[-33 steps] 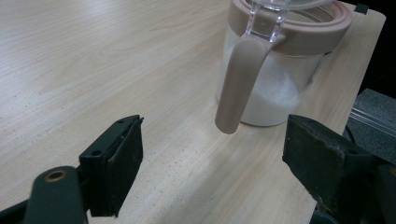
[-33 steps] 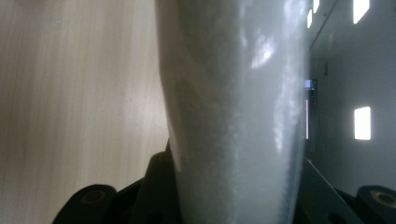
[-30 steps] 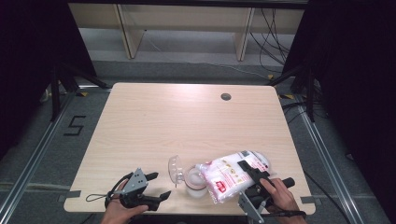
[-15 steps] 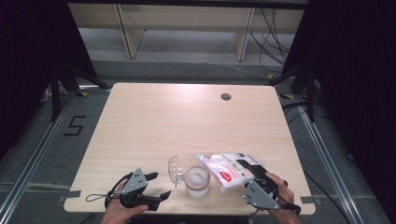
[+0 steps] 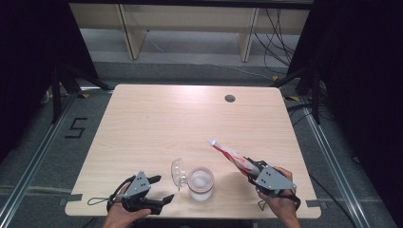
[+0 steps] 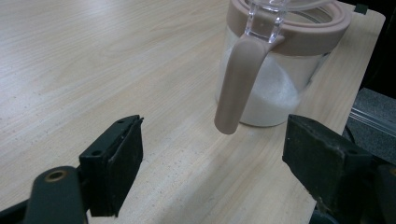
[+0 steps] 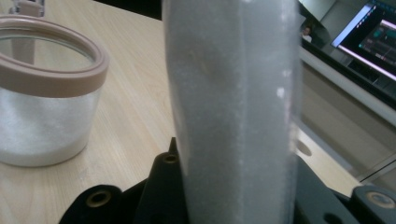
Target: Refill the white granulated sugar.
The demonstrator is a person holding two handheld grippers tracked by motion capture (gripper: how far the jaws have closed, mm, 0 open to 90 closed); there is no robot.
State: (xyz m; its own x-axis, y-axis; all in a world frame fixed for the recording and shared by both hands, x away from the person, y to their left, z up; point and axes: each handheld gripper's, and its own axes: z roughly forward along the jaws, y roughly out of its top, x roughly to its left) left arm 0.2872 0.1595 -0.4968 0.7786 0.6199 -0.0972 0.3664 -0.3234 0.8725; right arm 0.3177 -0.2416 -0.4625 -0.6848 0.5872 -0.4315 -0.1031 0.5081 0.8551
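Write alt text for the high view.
At the wooden table's near edge, the right tool holds a red-and-white bag beside an open glass jar of white powder. The left tool rests open left of the jar.

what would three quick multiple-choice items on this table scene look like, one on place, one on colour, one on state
1. Where does the jar stand?
A. near the table's front edge, between the two claws
B. at the far edge by the round hole
C. on the floor

2. What colour is the jar's rim?
A. blue
B. beige-pink
C. green

3. What is the state of the left claw?
A. shut on the jar
B. shut on the bag
C. open, holding nothing

Answers:
1 A, the high view shows it by the front edge, with the left claw on one side and the right claw on the other.
2 B, the left gripper view shows a beige-pink rim and flap.
3 C, its jaws stand apart over bare table; the bag is in the right claw.
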